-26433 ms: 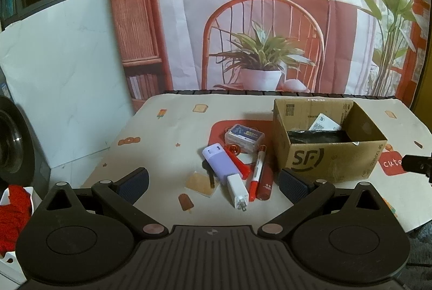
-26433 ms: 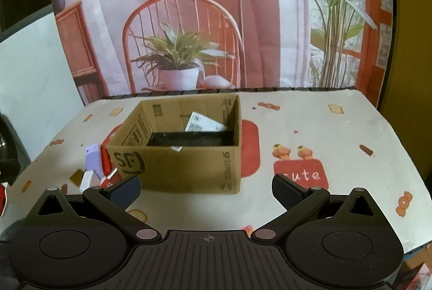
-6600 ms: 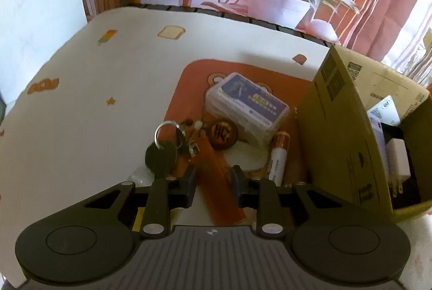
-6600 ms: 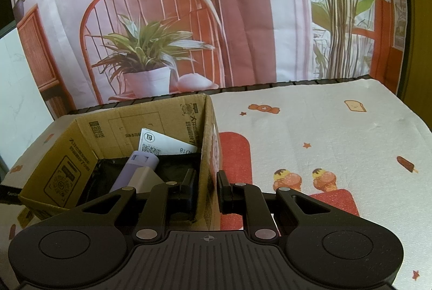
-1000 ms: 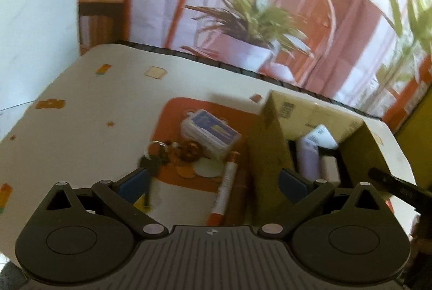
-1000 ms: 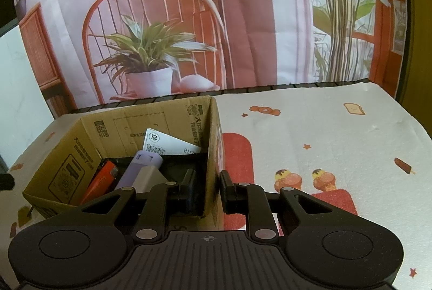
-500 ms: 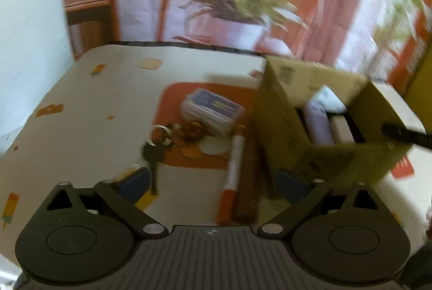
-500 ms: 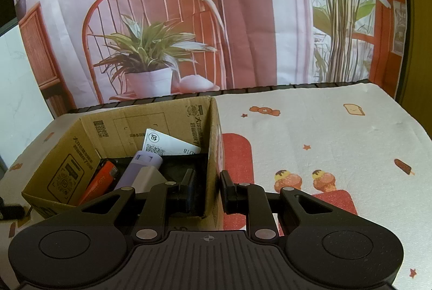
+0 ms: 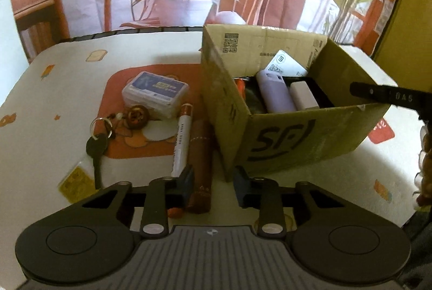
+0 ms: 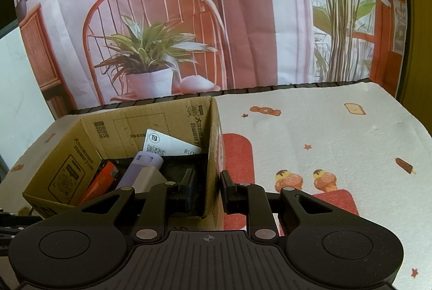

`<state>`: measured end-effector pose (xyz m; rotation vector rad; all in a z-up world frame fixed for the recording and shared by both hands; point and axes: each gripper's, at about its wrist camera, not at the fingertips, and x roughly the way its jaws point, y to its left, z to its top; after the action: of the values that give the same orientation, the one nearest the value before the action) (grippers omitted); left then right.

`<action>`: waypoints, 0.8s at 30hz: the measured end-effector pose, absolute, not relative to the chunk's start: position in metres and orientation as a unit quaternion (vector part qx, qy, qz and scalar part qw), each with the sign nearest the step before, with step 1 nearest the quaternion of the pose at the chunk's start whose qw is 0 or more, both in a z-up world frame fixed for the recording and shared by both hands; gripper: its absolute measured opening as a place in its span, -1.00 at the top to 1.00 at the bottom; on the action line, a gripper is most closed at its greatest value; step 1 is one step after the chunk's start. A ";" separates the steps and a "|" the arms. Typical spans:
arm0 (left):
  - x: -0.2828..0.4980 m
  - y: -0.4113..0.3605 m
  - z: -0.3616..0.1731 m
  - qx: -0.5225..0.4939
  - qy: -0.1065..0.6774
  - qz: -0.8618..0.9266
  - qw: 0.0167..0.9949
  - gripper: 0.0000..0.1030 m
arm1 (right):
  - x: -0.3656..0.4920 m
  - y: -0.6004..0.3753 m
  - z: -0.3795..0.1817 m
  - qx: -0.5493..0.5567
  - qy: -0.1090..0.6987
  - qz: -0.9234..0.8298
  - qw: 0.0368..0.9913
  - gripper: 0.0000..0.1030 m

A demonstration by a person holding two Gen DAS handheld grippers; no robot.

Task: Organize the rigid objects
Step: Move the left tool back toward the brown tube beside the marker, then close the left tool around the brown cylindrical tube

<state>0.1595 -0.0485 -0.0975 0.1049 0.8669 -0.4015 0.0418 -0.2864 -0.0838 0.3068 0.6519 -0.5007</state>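
Observation:
A brown tube (image 9: 201, 155) and a white marker with red ends (image 9: 182, 138) lie side by side on the table, left of the cardboard box (image 9: 297, 133). My left gripper (image 9: 213, 184) is low over the tube's near end and its jaws are closing. The tube lies between them against the left pad, with a gap to the right pad. The marker runs under the left finger. My right gripper (image 10: 208, 188) is shut on the cardboard box's (image 10: 89, 133) near right wall. Inside lie a purple power bank (image 10: 140, 168), a white charger (image 9: 303, 96) and an orange lighter (image 10: 104, 179).
A clear card case (image 9: 155, 91), a wooden bead charm (image 9: 137, 115) and a black key on a ring (image 9: 95, 146) lie left of the marker. The tablecloth (image 10: 324, 133) stretches right of the box. A printed backdrop stands behind the table's far edge.
My left gripper has come down and closer to the tube and marker, rolled level, and its jaws have narrowed from wide apart. The right gripper and the box have stayed put.

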 end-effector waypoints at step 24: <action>0.168 -0.044 -0.110 0.057 0.453 -0.191 0.869 0.52 | 0.042 -0.286 -0.084 0.149 0.315 -0.242 0.906 0.60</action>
<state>0.1676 -0.0440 -0.1100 0.1195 0.9480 -0.4001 0.0418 -0.2865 -0.0845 0.3072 0.6516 -0.4992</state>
